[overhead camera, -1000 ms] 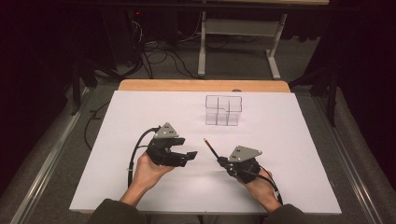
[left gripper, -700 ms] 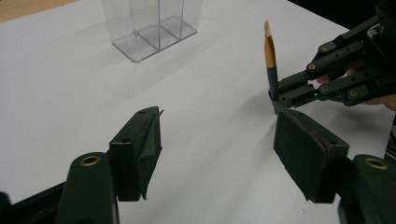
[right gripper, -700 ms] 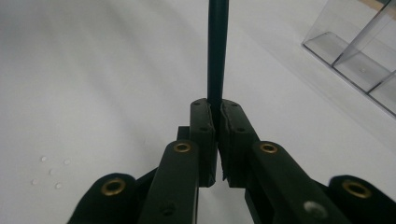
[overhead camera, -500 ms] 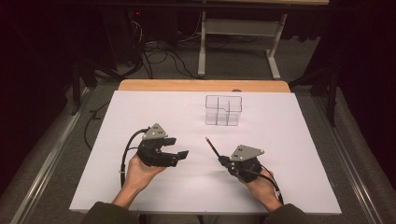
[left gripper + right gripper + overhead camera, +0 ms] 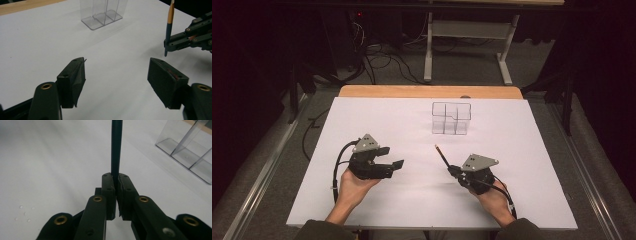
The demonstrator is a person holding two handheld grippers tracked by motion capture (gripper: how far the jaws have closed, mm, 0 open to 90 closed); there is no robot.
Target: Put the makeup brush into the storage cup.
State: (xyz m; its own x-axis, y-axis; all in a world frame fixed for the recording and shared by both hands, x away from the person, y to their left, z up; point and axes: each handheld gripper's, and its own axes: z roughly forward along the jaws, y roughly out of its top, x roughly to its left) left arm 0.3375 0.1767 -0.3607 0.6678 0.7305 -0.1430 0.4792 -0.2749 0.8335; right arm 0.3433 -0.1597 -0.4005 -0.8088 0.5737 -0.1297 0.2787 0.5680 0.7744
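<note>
Pencil (image 5: 442, 155) clamped between shut jaws of right gripper (image 5: 455, 172), sticking out ahead toward clear compartment holder (image 5: 451, 119); left gripper (image 5: 394, 165) gapes wide, empty, well left of pencil.

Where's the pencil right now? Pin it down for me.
In the high view the pencil sits right of centre on the white table, clamped in the right gripper, its free end slanting toward the clear organizer, well short of it.
</note>
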